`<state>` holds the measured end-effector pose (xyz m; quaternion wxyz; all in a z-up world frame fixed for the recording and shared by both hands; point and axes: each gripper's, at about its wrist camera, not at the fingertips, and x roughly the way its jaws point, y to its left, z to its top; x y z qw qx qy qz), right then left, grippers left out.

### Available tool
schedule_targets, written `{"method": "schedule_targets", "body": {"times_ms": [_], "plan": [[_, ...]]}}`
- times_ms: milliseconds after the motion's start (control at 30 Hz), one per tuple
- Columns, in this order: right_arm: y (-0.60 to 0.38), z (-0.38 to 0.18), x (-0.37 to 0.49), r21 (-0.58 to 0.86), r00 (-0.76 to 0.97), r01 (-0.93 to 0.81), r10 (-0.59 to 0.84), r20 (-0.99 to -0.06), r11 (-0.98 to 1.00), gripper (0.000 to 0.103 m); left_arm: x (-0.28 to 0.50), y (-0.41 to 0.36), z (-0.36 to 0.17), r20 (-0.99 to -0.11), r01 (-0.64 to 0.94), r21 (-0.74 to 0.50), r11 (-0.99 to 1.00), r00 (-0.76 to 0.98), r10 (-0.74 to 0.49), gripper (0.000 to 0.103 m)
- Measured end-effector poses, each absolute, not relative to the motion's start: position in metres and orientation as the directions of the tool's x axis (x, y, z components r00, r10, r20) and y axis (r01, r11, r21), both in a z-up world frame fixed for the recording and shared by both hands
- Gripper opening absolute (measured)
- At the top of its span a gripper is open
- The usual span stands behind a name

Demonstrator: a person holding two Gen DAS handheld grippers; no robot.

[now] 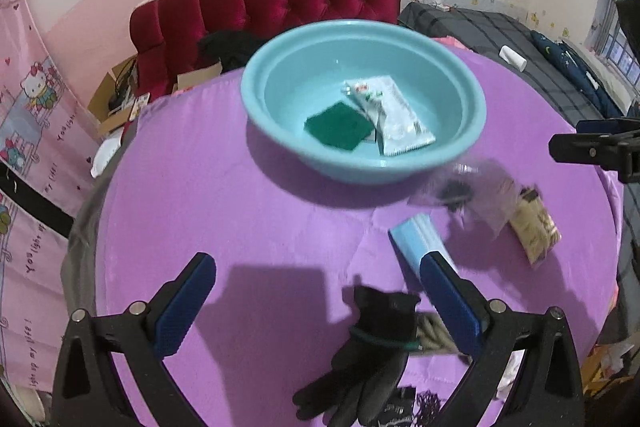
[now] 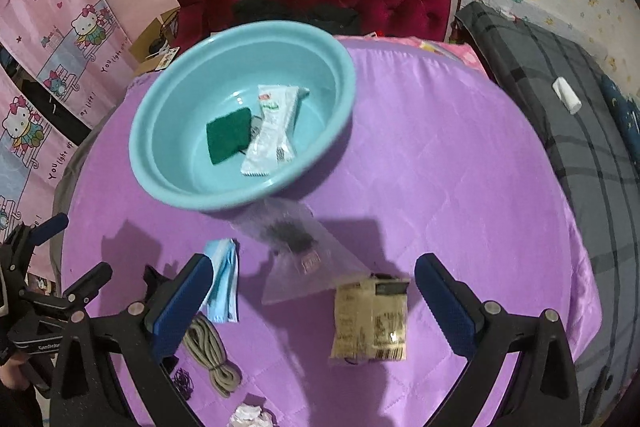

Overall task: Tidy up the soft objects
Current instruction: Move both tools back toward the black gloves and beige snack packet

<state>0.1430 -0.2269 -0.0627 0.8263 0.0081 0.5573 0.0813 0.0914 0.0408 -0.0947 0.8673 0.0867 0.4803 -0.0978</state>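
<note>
Basin [image 2: 168, 183] holds green sponge [image 2: 228, 138], white pouch [image 2: 272, 135]; we see gloves [image 1: 368, 367], mask [image 2: 222, 283], beige packet [image 2: 370, 323] left; both our grippers [image 1: 316, 291] [image 2: 308, 291] gape empty.

Turquoise basin [image 1: 256, 95] — green pad [image 1: 338, 126] — on lilac quilted cloth [image 1: 224, 211].

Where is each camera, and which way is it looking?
Left wrist: on the left gripper, above the glove, facing the basin; its own open jaws show, and the right gripper at the edge.
Right wrist: on the right gripper, above the beige packet, facing the basin; open jaws show.
Both see basin, sponge, mask.
</note>
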Motion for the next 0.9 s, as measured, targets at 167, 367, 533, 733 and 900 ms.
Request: {"method": "schedule_targets", "body": {"times_ms": [167,367,533,733,900], "plan": [[-0.237,-0.084,0.129,0.079,0.345,-0.110,0.113,-0.932,0.991,0.103,0.076,0.045,-0.112,-0.861,0.267,0.070,0.961,0.503,-0.077,0.103],[-0.249,-0.106,0.114,0.051,0.327,-0.094,0.079,-0.942,0.994,0.103,0.055,0.042,-0.132,-0.871,0.280,0.056,0.958,0.483,-0.090,0.103],[-0.258,-0.126,0.108,0.034,0.306,-0.084,0.058,-0.950,0.996,0.103,0.040,0.041,-0.150,-0.891,0.284,0.044,0.958,0.444,-0.091,0.103],[-0.267,-0.153,0.101,0.028,0.281,-0.077,0.048,-0.959,0.997,0.103,0.028,0.039,-0.175,-0.912,0.290,0.039,0.956,0.402,-0.085,0.103],[-0.271,-0.166,0.101,0.022,0.261,-0.074,0.040,-0.965,0.997,0.103,0.023,0.039,-0.189,-0.925,0.302,0.036,0.953,0.371,-0.083,0.103]]}}
